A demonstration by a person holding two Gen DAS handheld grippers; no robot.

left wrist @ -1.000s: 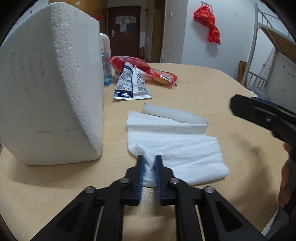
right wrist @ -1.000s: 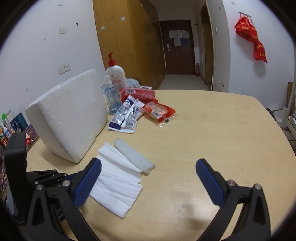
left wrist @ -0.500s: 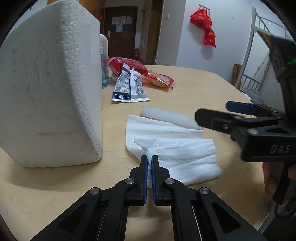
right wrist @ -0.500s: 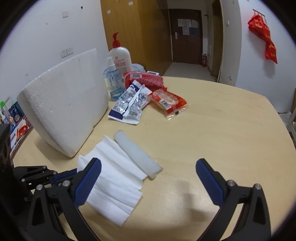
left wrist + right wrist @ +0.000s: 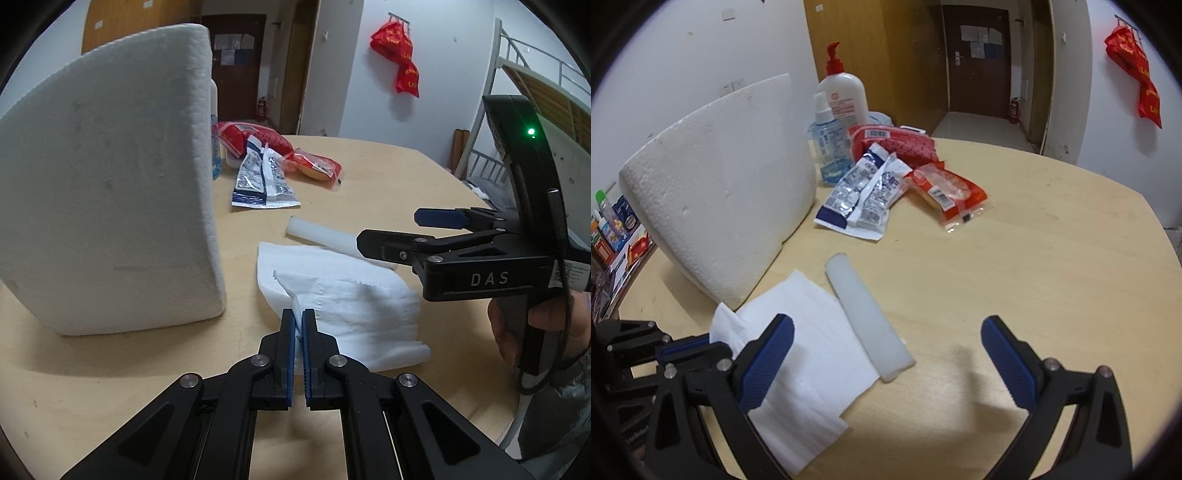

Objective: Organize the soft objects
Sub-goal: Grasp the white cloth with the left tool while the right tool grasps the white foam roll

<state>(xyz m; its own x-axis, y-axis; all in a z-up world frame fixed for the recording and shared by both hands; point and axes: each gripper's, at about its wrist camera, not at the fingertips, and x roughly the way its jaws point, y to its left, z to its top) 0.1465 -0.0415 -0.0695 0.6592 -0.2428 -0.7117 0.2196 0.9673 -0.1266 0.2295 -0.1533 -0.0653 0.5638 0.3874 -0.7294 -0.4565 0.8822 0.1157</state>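
A white tissue (image 5: 351, 295) lies unfolded on the wooden table (image 5: 369, 177). My left gripper (image 5: 298, 317) is shut on its near corner, and a fold of paper rises between the pads. A white foam strip (image 5: 321, 236) rests along the tissue's far edge. My right gripper (image 5: 391, 230) comes in from the right, low over the strip. In the right wrist view, the right gripper (image 5: 886, 325) is wide and its jaws are closing. The foam strip (image 5: 860, 310) sits between them, untouched, and the tissue (image 5: 812, 350) lies under the left finger. The left gripper (image 5: 701, 345) shows at lower left.
A big white styrofoam block (image 5: 720, 203) stands just left of the tissue. Behind it are a pump bottle (image 5: 846, 99) and a blue sanitiser bottle (image 5: 827, 147). Blue-white sachets (image 5: 864, 192) and red snack packets (image 5: 945, 188) lie further back. A hand (image 5: 517, 325) holds the right gripper.
The left jaws closed on the tissue's corner and pulled a fold up. The right gripper moved in from the right edge to sit over the foam strip.
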